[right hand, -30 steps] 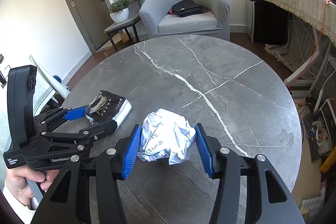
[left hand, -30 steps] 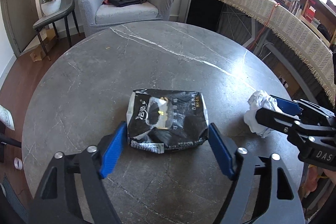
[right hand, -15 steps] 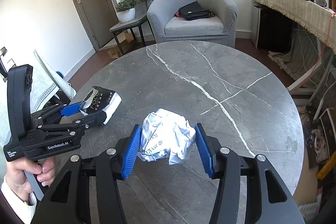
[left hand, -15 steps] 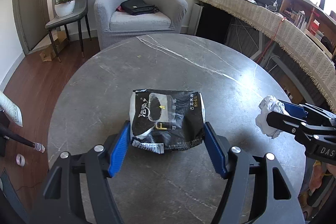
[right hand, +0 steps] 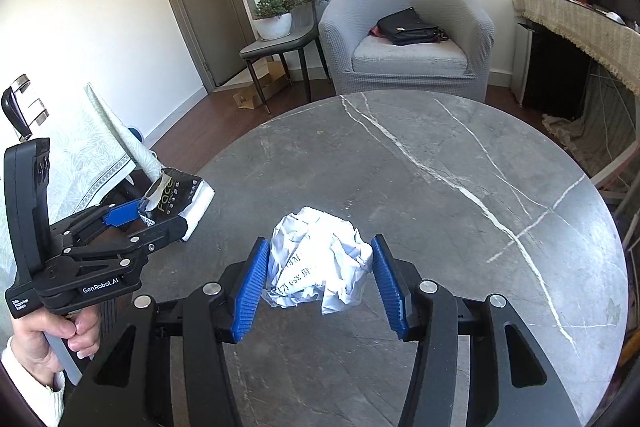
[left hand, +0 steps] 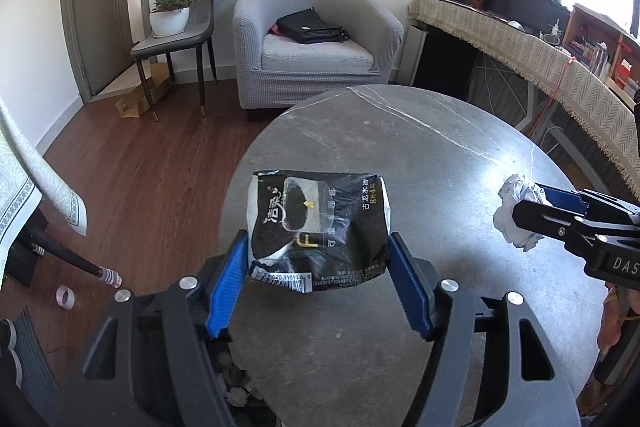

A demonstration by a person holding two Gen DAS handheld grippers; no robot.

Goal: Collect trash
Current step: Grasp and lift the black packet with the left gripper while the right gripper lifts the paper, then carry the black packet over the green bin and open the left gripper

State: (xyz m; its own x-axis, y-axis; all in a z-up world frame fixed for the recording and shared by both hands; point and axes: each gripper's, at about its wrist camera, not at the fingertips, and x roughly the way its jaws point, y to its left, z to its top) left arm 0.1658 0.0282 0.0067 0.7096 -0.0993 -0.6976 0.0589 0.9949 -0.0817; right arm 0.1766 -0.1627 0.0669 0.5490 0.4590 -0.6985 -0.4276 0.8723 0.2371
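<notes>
Left wrist view: left tongs are pinching the black wrapper above the surface's left edge; right tongs are pinching the crumpled paper. Slick film could be slipping free, falling floorward.

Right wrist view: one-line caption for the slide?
Right gripper holds a crumpled paper ball over the grey marble table; left gripper carries a black tissue pack.
</notes>
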